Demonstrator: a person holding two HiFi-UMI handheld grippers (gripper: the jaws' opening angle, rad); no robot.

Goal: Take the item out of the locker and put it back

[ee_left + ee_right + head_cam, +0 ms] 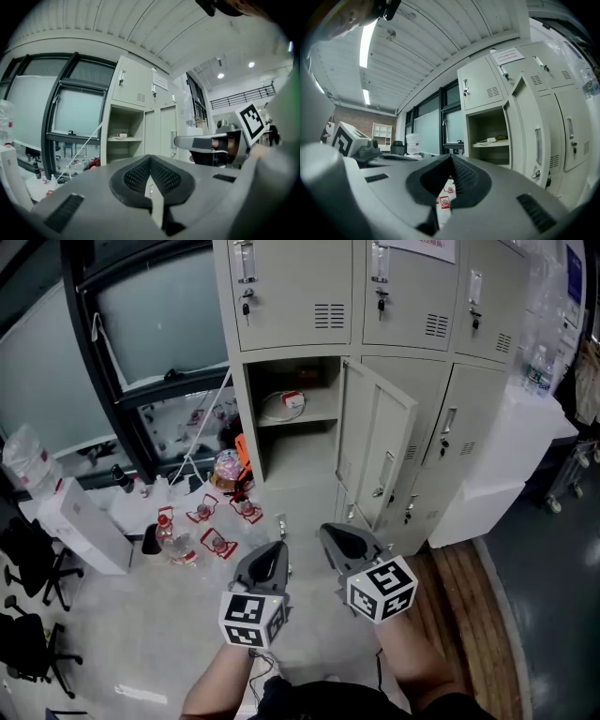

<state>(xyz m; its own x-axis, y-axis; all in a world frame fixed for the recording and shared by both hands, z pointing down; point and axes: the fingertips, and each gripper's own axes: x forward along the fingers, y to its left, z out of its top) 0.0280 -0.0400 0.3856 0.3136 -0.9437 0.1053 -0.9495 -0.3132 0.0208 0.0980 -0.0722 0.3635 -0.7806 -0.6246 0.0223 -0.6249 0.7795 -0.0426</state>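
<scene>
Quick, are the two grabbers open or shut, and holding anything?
Left grey two-jaw gripper: shut, holding nothing.
Right grey two-jaw gripper: shut, holding nothing.

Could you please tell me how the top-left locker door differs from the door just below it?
The pale grey metal top-left locker door is shut, hiding its contents; the matching door below stands swung open, baring a shelf with a white item. The top door lies flush with the front; the lower one juts outward. Both have handles.

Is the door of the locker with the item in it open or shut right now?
Open: the door stands swung out to the right, and the shelf inside shows with a white item lying on it.
</scene>
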